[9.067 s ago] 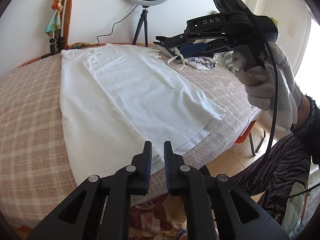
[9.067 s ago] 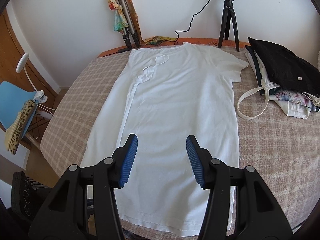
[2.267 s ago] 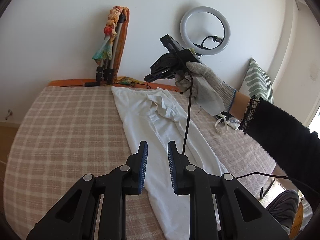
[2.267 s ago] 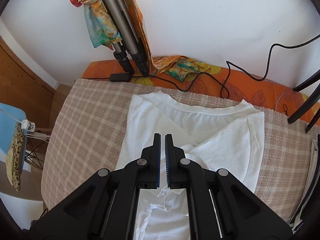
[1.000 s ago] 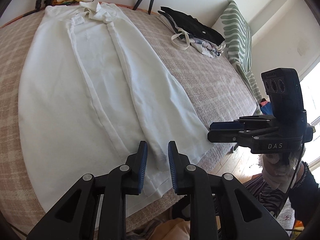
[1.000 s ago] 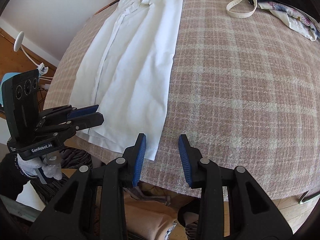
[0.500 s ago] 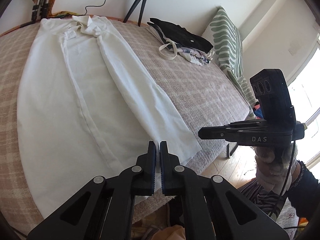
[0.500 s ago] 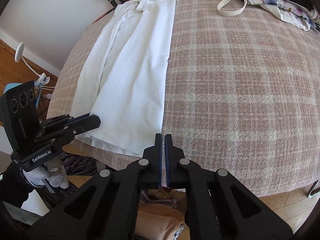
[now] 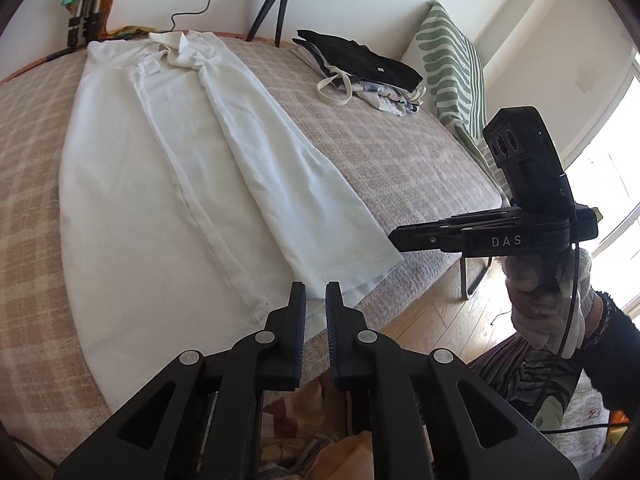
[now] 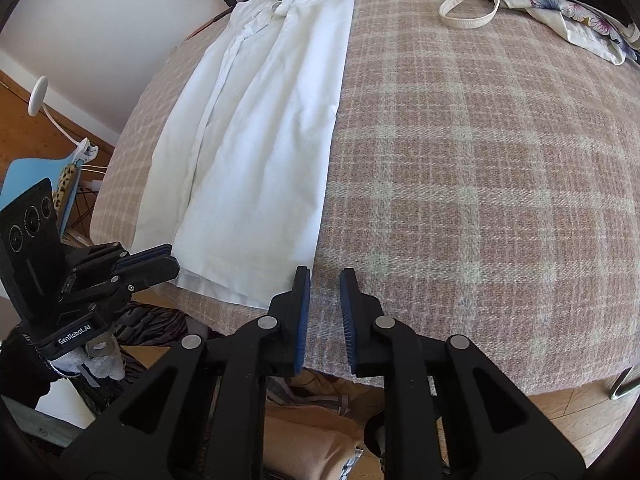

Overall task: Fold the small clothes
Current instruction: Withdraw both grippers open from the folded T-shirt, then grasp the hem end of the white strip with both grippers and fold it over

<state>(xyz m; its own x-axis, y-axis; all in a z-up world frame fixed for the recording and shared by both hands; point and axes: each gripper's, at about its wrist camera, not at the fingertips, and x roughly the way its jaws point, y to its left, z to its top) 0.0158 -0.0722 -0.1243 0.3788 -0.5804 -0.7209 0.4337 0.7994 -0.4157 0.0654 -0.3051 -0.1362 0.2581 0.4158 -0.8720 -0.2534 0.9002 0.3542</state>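
A white T-shirt (image 9: 168, 168) lies flat on the plaid bed cover, both long sides folded in to a narrow strip, collar at the far end. It also shows in the right wrist view (image 10: 260, 128). My left gripper (image 9: 316, 300) is slightly open and empty, just above the shirt's near hem. My right gripper (image 10: 325, 280) is slightly open and empty at the hem's right corner, by the bed edge. Each gripper shows in the other's view, the right one (image 9: 404, 238) and the left one (image 10: 160, 260).
A pile of folded clothes with a black garment on top (image 9: 360, 64) and a white bag strap (image 10: 468, 10) lies at the far right of the bed. A green striped pillow (image 9: 456, 80) leans behind it. A tripod (image 9: 276, 4) stands at the head. A blue chair (image 10: 36, 184) is at the left.
Both grippers were shut half a second ago and have opened slightly. They stay at the shirt's near hem.
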